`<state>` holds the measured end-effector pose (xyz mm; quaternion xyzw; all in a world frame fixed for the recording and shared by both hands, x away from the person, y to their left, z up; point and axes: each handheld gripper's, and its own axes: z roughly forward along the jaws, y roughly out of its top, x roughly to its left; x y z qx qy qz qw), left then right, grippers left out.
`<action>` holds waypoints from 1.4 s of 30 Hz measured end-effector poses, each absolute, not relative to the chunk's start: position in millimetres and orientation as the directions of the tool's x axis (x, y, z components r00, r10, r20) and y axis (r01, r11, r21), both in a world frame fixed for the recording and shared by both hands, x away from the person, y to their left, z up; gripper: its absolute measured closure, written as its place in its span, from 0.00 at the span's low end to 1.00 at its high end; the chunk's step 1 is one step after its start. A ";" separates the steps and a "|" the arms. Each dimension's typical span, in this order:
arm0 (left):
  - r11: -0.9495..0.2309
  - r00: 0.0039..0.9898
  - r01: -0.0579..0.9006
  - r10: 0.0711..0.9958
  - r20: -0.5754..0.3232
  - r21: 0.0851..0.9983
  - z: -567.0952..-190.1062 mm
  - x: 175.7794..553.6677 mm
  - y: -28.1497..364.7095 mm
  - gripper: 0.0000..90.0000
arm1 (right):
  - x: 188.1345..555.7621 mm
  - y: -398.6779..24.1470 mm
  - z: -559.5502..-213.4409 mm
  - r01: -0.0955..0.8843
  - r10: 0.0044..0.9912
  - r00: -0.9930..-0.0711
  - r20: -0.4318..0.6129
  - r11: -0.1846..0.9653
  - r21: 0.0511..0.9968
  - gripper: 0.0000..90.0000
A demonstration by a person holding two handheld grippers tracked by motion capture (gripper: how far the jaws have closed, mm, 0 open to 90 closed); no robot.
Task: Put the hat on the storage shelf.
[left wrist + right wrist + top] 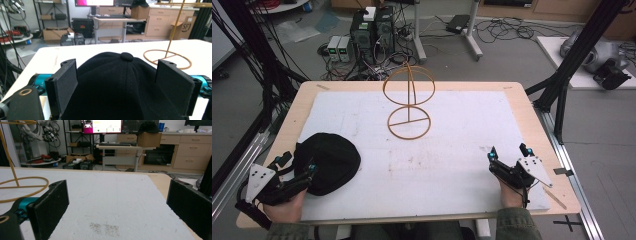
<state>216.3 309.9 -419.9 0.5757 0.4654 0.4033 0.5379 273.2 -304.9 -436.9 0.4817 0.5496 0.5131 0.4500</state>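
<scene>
High view: left claw [297, 172] at black cap [329, 162], right claw [508, 156] over bare tabletop [452, 150].
Left claw spread wide, jaws either side of the cap, not squeezing; right claw spread wide, holding nothing. Farther back, mid-tabletop, upright wire stand [409, 100].

In the left gripper view we lose the black cap's [117, 85] lower half below the bottom edge, and the wire stand's [167, 58] upper ring runs off the top. In the right gripper view the stand [17, 185] is cut by the left edge.
</scene>
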 end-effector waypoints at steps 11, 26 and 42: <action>0.026 0.213 0.220 0.974 -0.074 0.975 -420.9 221.2 308.4 0.21 | 273.7 -305.4 -437.1 0.067 0.991 -0.134 -0.003 0.012 0.998 0.04; 0.025 0.194 0.327 0.977 -0.093 0.945 -427.0 223.6 302.4 0.26 | 273.2 -305.3 -437.1 0.067 0.992 -0.130 -0.003 0.011 0.998 0.04; 0.048 0.216 0.337 0.968 -0.126 0.940 -427.8 222.8 306.6 0.48 | 273.4 -305.1 -437.0 0.064 0.992 -0.130 -0.002 0.011 0.998 0.04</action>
